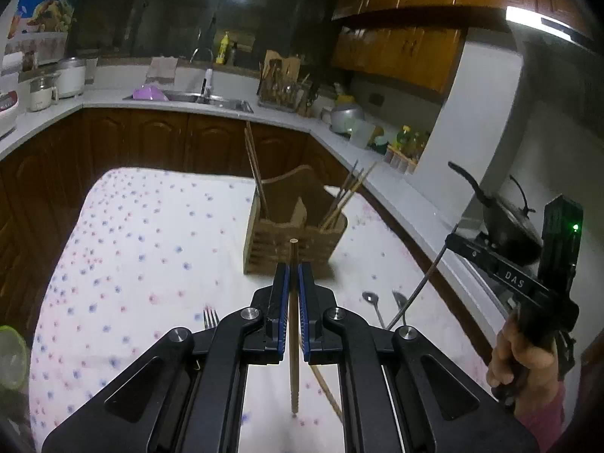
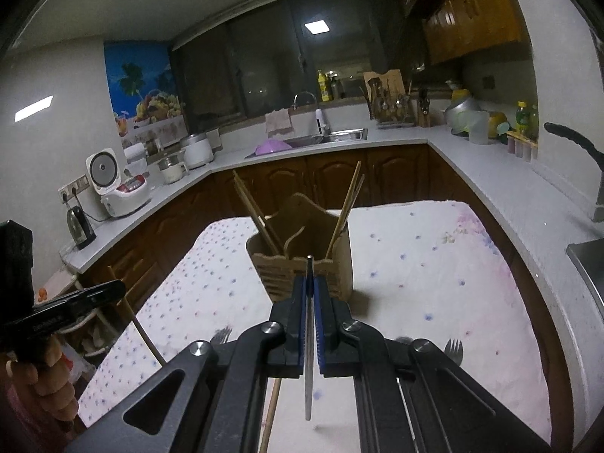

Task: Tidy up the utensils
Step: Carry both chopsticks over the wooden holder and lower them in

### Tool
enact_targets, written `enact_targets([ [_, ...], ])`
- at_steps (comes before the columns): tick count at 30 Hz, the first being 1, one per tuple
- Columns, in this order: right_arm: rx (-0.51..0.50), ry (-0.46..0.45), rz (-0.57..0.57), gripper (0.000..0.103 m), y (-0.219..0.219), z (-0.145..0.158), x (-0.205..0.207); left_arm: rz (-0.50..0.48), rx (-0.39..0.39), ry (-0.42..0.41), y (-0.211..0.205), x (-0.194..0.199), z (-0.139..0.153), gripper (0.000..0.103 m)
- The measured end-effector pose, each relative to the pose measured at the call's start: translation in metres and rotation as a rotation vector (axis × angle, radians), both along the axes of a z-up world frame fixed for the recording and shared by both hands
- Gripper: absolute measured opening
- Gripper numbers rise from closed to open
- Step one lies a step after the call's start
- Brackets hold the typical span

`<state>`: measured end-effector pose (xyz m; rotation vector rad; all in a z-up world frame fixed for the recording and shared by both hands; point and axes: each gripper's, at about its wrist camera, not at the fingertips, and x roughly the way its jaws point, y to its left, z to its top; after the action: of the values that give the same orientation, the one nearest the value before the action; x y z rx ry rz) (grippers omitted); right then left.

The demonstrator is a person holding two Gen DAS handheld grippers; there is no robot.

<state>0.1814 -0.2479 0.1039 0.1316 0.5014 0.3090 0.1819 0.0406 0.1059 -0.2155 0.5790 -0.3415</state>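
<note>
A brown utensil holder [image 1: 294, 234] stands on the flowered tablecloth [image 1: 151, 245], with chopsticks in its left and right compartments. My left gripper [image 1: 293, 268] is shut on a wooden chopstick [image 1: 293, 324], held above the table just in front of the holder. My right gripper [image 2: 310, 279] is shut on a thin metal utensil [image 2: 309, 339], also just short of the holder [image 2: 302, 260]. Two spoons [image 1: 372, 302] and a fork [image 1: 210, 317] lie on the cloth. Another chopstick [image 1: 324, 385] lies under the left gripper.
The right gripper's body and hand [image 1: 528, 302] show at the right of the left wrist view. A fork [image 2: 453, 349] lies right of the right gripper. Kitchen counter [image 1: 377, 166] with a sink, dish rack and pans surrounds the table. A green bowl [image 1: 11, 358] sits at the left edge.
</note>
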Motion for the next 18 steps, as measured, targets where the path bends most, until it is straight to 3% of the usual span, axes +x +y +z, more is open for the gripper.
enact_targets([
  [18, 0.083, -0.138, -0.059, 0.004, -0.01, 0.056, 0.071, 0.085, -0.025, -0.188, 0.013, 0.068, 0.076, 0.004],
])
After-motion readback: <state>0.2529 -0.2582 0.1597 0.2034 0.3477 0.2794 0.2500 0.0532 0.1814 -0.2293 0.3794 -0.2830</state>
